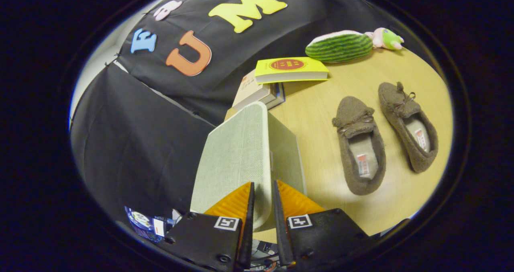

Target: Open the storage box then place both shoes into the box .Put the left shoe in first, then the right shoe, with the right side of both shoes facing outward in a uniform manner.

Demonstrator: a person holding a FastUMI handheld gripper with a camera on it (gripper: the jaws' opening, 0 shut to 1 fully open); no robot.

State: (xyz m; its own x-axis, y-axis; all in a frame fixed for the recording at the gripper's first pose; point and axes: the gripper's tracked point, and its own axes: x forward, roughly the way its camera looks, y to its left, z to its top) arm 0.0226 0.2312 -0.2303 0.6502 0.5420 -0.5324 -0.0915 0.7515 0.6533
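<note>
A pale green fabric storage box [286, 151] stands on the wooden table [317, 103]. Its lid [237, 155] is tilted up, with the rounded lid edge running between my fingers. My gripper [263, 183] is shut on that lid edge, one finger on each face. Beyond the box and to its right lie two brown felt slippers with small bows, side by side, soles down, toes pointing away from me. The nearer shoe [359, 151] lies closest to the box; the other shoe [407, 123] lies further right.
A stack of books [261, 93] with a yellow book [290, 69] on top sits just past the box. A watermelon-striped plush [339, 46] and a small pink and green toy [386, 38] lie at the far table edge.
</note>
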